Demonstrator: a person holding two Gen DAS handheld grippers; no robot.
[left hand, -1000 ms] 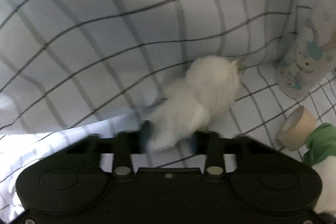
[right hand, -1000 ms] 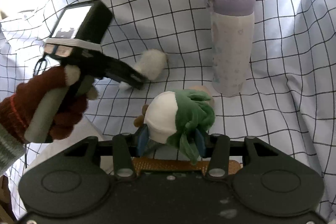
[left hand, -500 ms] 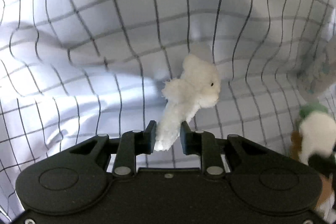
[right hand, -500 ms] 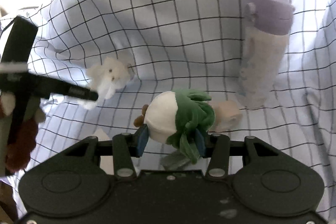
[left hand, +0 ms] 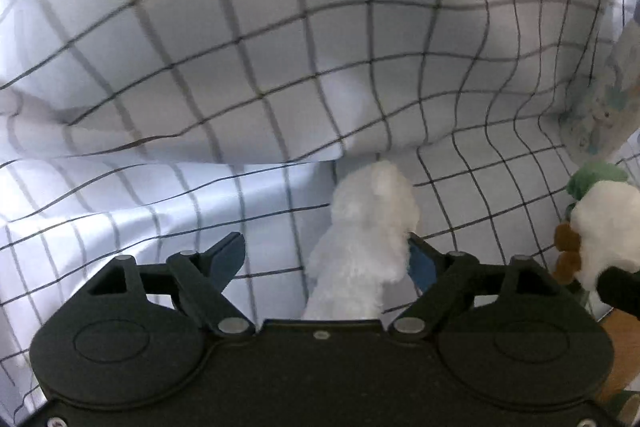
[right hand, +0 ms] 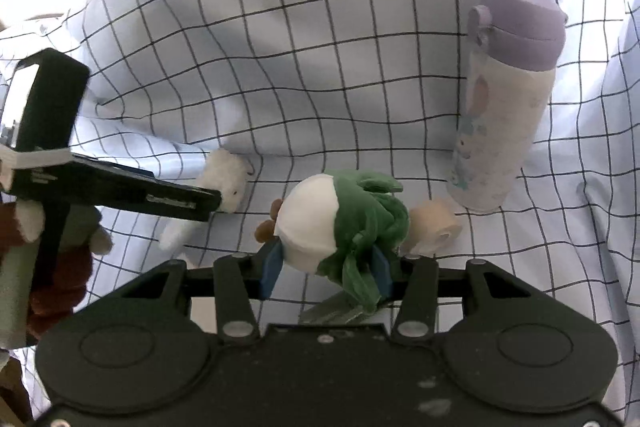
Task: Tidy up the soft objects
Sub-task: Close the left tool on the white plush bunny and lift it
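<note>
The white fluffy plush (left hand: 366, 227) lies on the checked cloth (left hand: 240, 67), between the fingers of the left hand-held gripper (left hand: 326, 255). Its jaws are opening: the left finger stands well clear of the fur, while the blue pad on the right finger sits just beside the toy's flank (whether it touches there is hard to tell). From the right wrist view the same plush (right hand: 224, 177) shows at the tip of the left hand-held gripper (right hand: 200, 205), its head towards the cloth's rising fold and one small limb trailing below the black fingers.

The second soft thing, a white-and-green plush (right hand: 336, 223) with brown nubs at one end, sits clamped between the blue pads of the right hand-held gripper (right hand: 326, 267), whose jaws are closed tight on it. In the left wrist view this plush (left hand: 600, 223) shows at the right edge.

Just behind it lies a roll of beige tape (right hand: 432, 231) on its side. Near that, a bottle with a lilac lid (right hand: 504, 107) stands upright on the cloth. A gloved hand (right hand: 52, 267) in dark red knit holds the left tool's handle.
</note>
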